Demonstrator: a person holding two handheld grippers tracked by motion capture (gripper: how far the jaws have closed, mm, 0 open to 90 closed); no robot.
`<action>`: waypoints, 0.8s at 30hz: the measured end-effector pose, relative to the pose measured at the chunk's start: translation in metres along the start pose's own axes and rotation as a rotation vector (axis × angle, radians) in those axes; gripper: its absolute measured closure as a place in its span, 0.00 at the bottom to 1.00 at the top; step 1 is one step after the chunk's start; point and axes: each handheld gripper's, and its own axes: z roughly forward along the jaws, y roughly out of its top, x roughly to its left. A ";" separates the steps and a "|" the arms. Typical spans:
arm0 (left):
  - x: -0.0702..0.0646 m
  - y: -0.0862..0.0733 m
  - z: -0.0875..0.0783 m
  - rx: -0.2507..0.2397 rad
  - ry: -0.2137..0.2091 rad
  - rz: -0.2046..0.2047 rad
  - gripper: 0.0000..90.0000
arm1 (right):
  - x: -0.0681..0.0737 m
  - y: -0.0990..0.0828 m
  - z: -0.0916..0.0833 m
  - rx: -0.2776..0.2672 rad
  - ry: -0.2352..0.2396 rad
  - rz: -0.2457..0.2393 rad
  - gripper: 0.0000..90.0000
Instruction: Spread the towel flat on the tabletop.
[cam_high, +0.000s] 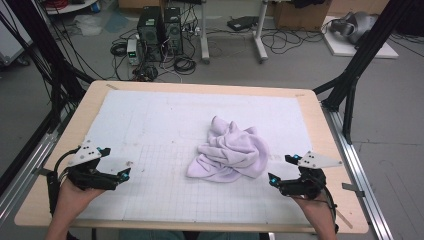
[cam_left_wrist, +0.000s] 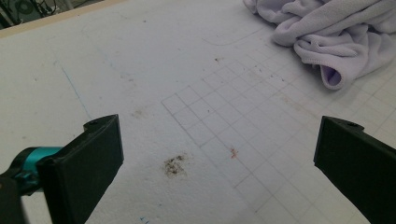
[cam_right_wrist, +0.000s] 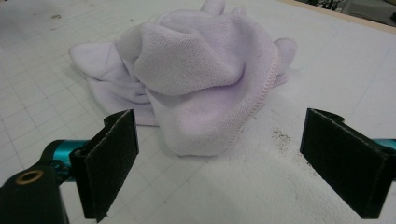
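Your towel (cam_left_wrist: 327, 37) runs off the top and right edges of the left gripper view, and its crumpled folds hide whatever corners lie underneath.

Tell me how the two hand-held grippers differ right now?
The left hand-held gripper sits far from the crumpled lilac towel, over bare white mat; the right hand-held gripper sits close beside the towel and faces it. The left one looks across a brown stain; the right one looks straight at cloth. Both are open and hold nothing.

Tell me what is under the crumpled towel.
The towel lies on the white gridded mat that covers the table. Mat shows all around it. Anything beneath its folds is covered, so that cannot be seen.
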 end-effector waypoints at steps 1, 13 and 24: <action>0.000 0.000 0.000 0.001 -0.003 0.003 0.02 | 0.000 0.000 0.000 -0.001 0.001 0.002 0.12; -0.002 0.003 0.002 0.005 -0.009 0.007 0.02 | -0.003 -0.001 0.000 -0.005 0.004 0.001 0.12; -0.003 0.005 0.001 0.003 -0.010 0.008 0.02 | -0.004 0.020 0.011 -0.009 0.032 -0.028 0.12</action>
